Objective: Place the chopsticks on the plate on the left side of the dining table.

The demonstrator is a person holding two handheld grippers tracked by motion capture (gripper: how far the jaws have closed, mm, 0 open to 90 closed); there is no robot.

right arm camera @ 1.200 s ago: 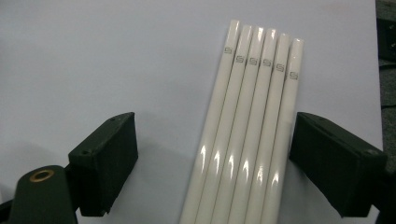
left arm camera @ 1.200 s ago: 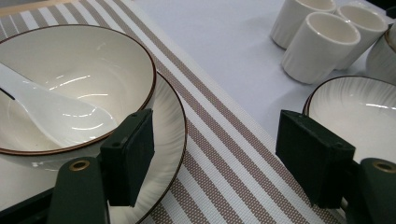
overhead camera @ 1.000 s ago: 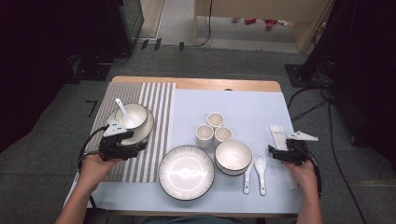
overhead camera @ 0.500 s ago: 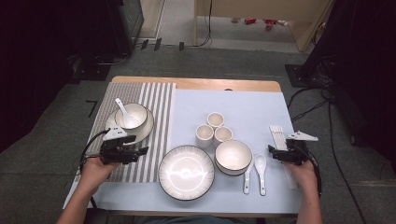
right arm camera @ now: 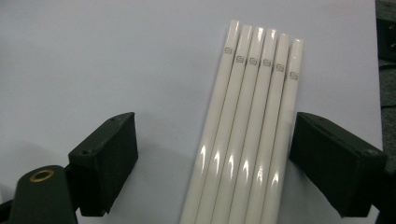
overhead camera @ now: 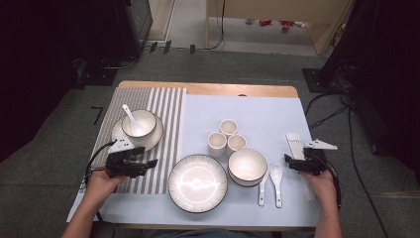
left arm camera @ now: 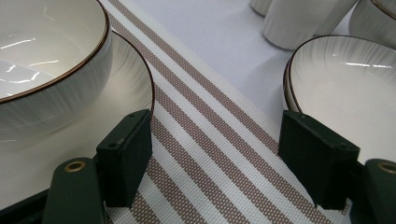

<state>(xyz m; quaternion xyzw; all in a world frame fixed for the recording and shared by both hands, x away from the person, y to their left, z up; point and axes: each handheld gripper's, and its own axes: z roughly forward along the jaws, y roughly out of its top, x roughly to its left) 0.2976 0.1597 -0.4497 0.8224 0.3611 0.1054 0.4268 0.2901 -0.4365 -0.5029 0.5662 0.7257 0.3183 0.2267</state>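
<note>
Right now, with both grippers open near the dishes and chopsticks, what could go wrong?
1. The open right gripper straddles six loose white chopsticks; closing may pinch only some and scatter the rest.
2. The open left gripper sits between the white brown-rimmed saucer and the large ribbed white plate; a sideways move could knock either rim.

Both grippers (overhead camera: 148,162) (overhead camera: 288,161) low, jaws apart

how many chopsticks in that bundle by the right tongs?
6. The white chopsticks lie side by side, touching, on the pale mat between the open right tongs; the rightmost lies close to one jaw. Their near ends run out of frame; none looks hidden.
</note>
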